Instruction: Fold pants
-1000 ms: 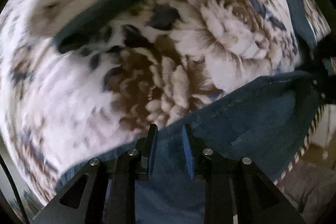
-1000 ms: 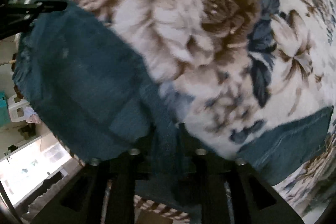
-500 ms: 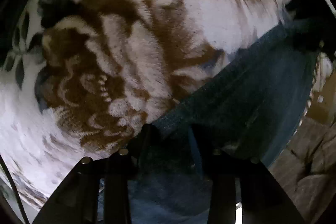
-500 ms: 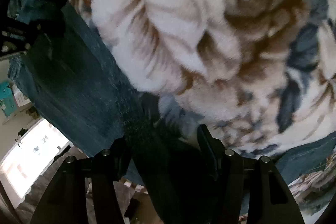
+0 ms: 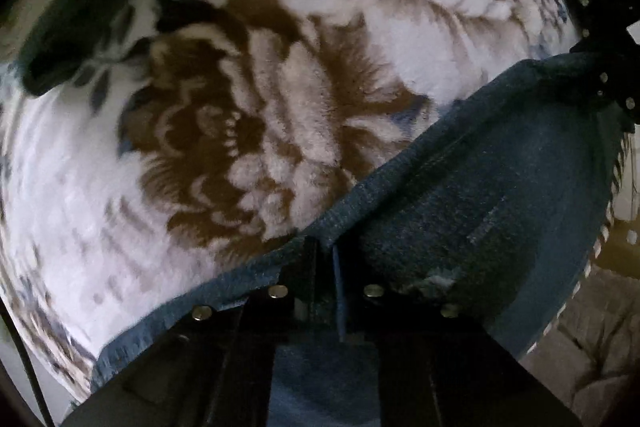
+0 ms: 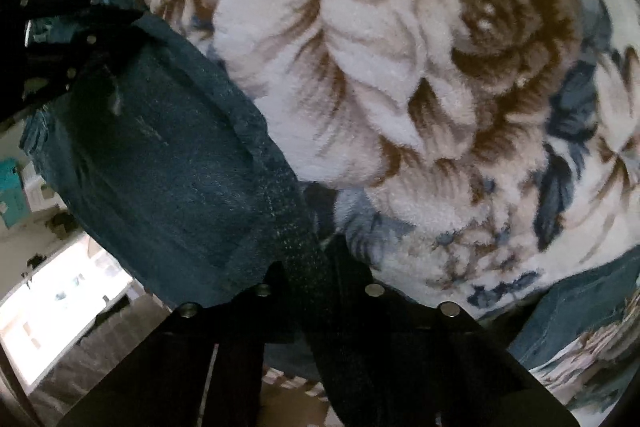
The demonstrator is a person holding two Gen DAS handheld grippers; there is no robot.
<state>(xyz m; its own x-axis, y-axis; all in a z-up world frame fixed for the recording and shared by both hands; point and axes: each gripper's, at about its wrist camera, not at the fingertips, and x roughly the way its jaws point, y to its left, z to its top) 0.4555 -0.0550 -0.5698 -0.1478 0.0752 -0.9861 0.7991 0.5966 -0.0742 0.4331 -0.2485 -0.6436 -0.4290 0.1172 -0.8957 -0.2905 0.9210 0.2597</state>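
Observation:
Dark blue denim pants [image 5: 500, 187] lie on a fleece blanket printed with brown and white flowers [image 5: 200, 107]. My left gripper [image 5: 323, 255] points down at the pants' upper edge and is shut on that edge. In the right wrist view the same denim panel [image 6: 160, 167] runs up to the left. My right gripper [image 6: 310, 259] has a thick denim band between its fingers; its jaws are closing and the pads press on the cloth. Another part of the pants [image 6: 580, 307] lies at the lower right. The left gripper [image 6: 120, 27] holds the panel's far corner.
The blanket [image 6: 400, 67] fills most of both views. A striped trim [image 5: 600, 247] marks the bed's edge beside the pants, with floor [image 5: 580, 347] below it. A bright patch of room [image 6: 60, 307] lies past the edge. A dark strip [image 5: 80, 7] crosses the far left.
Both grippers have come down closer to the denim edge. Their jaws stood wider half a second ago and have now closed onto the cloth.

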